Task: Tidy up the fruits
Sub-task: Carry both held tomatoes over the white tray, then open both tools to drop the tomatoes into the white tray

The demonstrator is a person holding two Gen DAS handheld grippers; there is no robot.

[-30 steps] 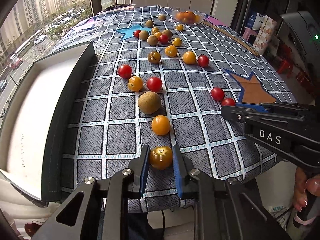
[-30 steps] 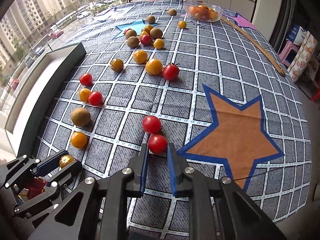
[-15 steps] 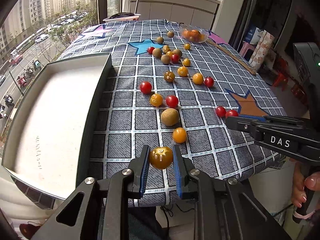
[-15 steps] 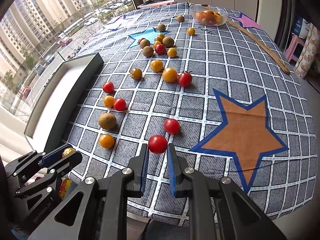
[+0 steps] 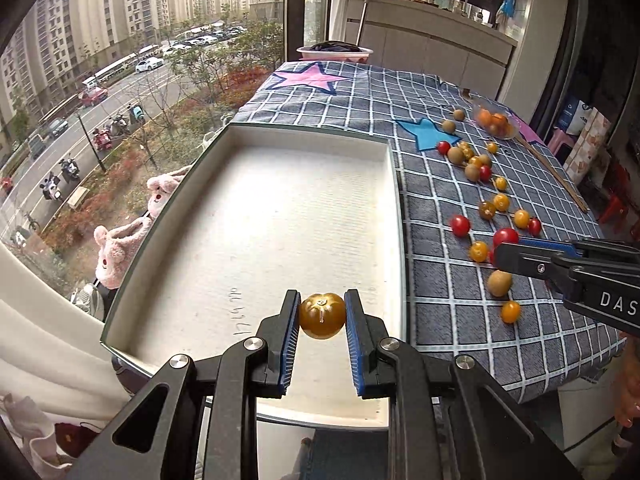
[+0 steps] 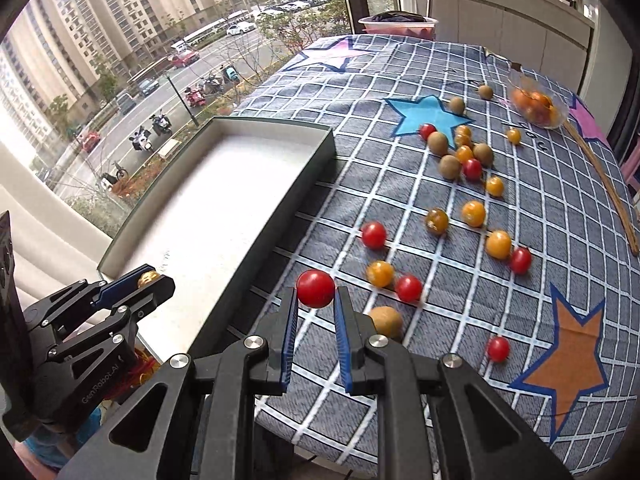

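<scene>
Carrying fruit to the shallow white-lined box (image 5: 280, 216): the left claw (image 5: 322, 316) grips a brownish-yellow tomato (image 5: 322, 315) above the box floor; the right claw (image 6: 316, 296) pinches a red cherry tomato (image 6: 315, 288) over the checked counter cloth (image 6: 440, 320). Next, probably lower and release gently.

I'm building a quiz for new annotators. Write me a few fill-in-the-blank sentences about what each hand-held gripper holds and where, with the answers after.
1. The left hand-held gripper is shut on a brownish-yellow tomato, held above the white inside of the ____.
2. The right hand-held gripper grips a tomato whose colour is ____.
3. The glass bowl at the far end of the checked cloth holds fruit whose colour is ____.

Missing words: tray; red; orange
</scene>
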